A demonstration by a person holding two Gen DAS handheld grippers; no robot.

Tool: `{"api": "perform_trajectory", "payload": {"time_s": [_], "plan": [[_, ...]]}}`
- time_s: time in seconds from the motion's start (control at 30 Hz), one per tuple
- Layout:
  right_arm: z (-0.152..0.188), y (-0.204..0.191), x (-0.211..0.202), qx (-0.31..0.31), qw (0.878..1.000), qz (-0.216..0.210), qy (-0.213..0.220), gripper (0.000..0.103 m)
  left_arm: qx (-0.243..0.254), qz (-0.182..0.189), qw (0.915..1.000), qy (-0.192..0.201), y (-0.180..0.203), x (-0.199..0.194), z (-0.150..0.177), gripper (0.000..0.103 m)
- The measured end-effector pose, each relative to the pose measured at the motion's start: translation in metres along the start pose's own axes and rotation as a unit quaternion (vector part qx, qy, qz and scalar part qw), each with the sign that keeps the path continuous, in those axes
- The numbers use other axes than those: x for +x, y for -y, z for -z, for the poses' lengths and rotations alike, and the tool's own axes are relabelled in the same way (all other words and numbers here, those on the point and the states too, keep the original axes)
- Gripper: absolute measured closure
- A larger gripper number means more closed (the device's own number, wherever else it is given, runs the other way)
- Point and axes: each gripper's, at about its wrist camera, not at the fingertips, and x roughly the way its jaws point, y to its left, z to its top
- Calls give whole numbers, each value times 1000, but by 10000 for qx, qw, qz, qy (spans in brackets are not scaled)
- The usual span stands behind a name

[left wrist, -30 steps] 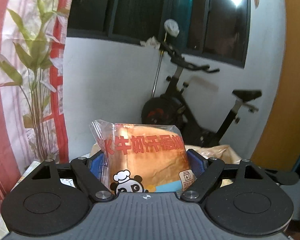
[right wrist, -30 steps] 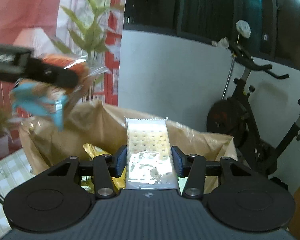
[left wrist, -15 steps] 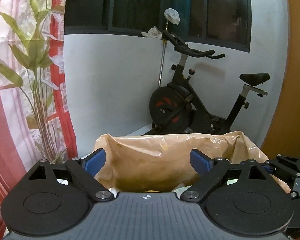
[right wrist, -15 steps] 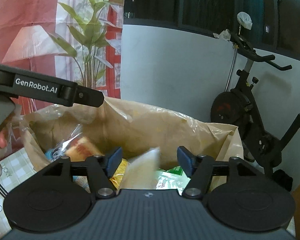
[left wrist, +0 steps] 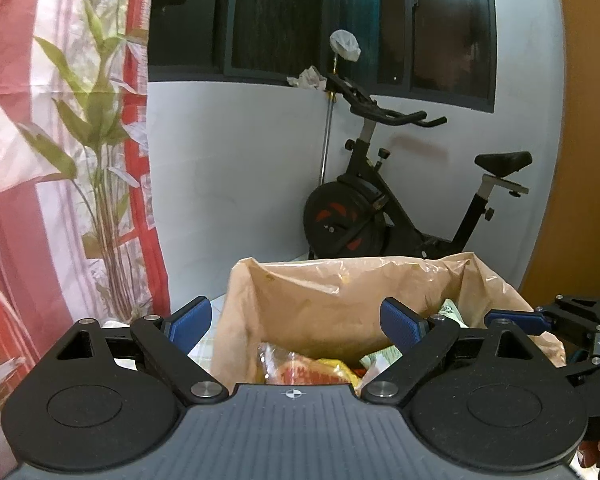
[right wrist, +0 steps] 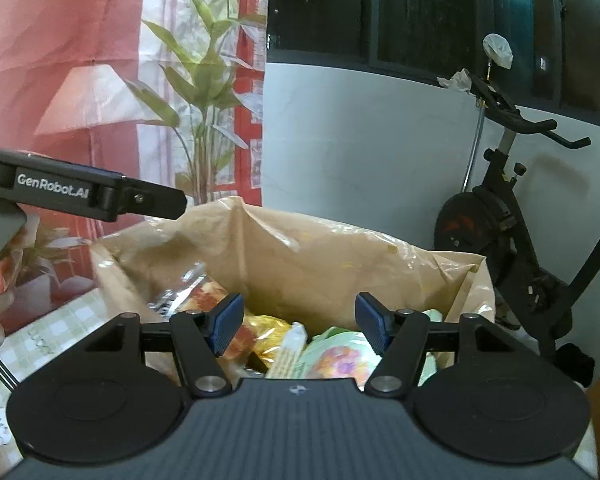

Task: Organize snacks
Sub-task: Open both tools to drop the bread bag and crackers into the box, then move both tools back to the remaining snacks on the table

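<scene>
Both tools, left [left wrist: 296, 322] and right [right wrist: 298, 322], hang open and empty above the brown bag [right wrist: 300, 256], whose snacks [right wrist: 324, 354] lie at lower centre of each frame, nearer the right tool.

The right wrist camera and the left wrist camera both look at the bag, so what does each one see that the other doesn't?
Only the right wrist view shows the pale green flowered packet, the checkered tablecloth, and the left gripper's side with its GenRobot.AI lettering. Only the left wrist view shows the bike's seat and the orange wall. Both show the brown bag of snacks, the orange bread packet, the exercise bike, the plant curtain, and open, empty jaws.
</scene>
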Motion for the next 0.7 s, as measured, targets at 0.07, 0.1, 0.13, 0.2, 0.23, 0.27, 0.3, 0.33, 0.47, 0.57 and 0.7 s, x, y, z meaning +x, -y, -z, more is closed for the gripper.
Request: {"api": "perform_trajectory", "payload": {"time_s": [0.07,0.1,0.13,0.2,0.23,0.27,0.3,0.33,0.47,0.57,0.7], "plan": [[1,-6,-6,-13,10000,-44,43,38,-7,15,10000,26,-4,-12,4,10],[2,-9,-10,-17,9999,-74,72,38,-3,30,10000,36,-5,-17,7,10],[3,-13,-14,-10,9999,-106,97,38,-3,39,10000,51,-7,-23,10,10],[5,-18,-22,26,9997,-175,164,38,-2,48,10000,72,-10,-34,17,10],[7,-21,-26,57,9996,-205,206,38,-11,49,10000,76,-12,-39,21,10],[8,-24,-29,91,9994,-233,243,38,-31,48,10000,65,-14,-44,26,10],[9,-26,-32,116,9992,-253,277,38,-56,49,10000,48,-16,-47,30,10],[12,-30,-36,137,9990,-276,320,38,-79,48,10000,28,-18,-51,35,10],[26,-44,-48,137,9987,-284,400,36,-157,12,9999,-45,-24,-62,56,10],[39,-52,-54,137,9986,-303,402,36,-215,-14,9996,-175,-29,-66,74,10],[61,-60,-65,127,9983,-328,472,36,-272,-68,9988,-400,-36,-65,96,11]]}}
